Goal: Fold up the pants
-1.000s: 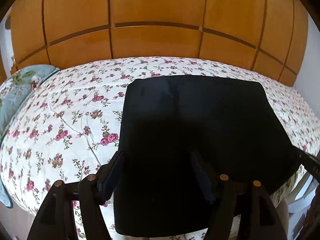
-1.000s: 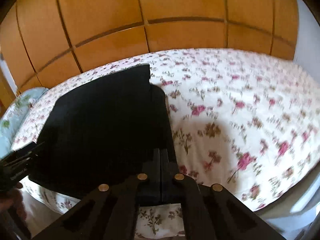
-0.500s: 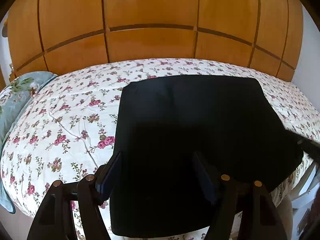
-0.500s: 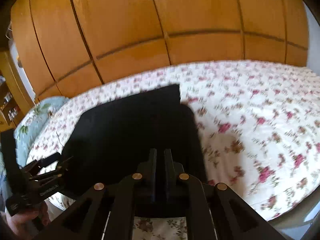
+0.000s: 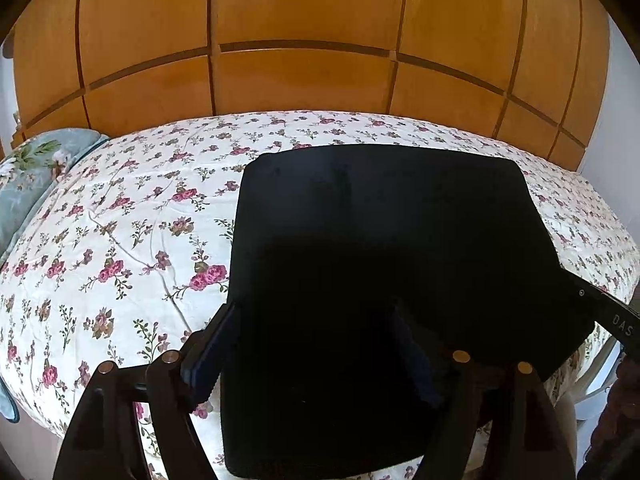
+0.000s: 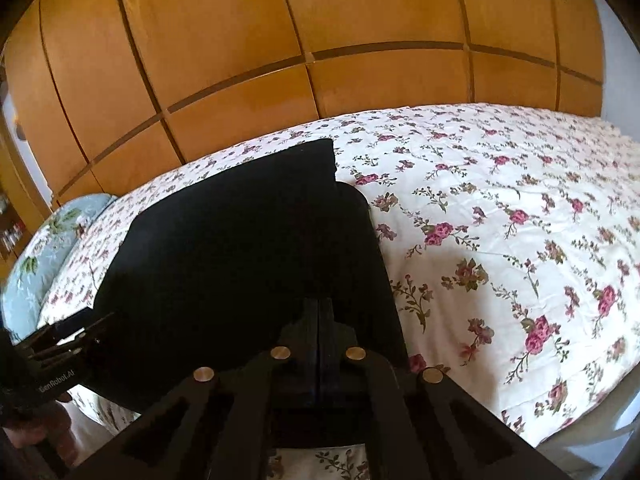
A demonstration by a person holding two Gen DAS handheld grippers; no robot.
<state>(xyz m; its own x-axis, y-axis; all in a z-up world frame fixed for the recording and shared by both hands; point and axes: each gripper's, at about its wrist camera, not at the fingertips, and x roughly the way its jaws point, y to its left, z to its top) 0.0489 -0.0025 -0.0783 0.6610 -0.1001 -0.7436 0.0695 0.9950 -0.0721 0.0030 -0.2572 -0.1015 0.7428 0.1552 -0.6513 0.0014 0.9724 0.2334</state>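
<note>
The black pants (image 5: pixel 384 280) lie folded into a flat rectangle on the flowered bedspread (image 5: pixel 120 220), near its front edge. My left gripper (image 5: pixel 316 344) is open, its fingers spread above the near part of the pants, holding nothing. In the right wrist view the pants (image 6: pixel 240 248) lie left of centre. My right gripper (image 6: pixel 319 320) is shut, its fingers pressed together over the right near part of the pants. Whether cloth is pinched between them is hidden by the dark cloth. The other gripper shows at each view's edge (image 6: pixel 60 352).
A wooden panelled wardrobe (image 5: pixel 304 40) stands behind the bed. A pale blue flowered pillow (image 5: pixel 28 172) lies at the left end. The bedspread (image 6: pixel 500 220) stretches bare to the right of the pants. The bed's front edge drops off just below the grippers.
My right gripper opened a small gap half a second ago and is shut again now, and its view has swung. My left gripper has barely moved and stays open.
</note>
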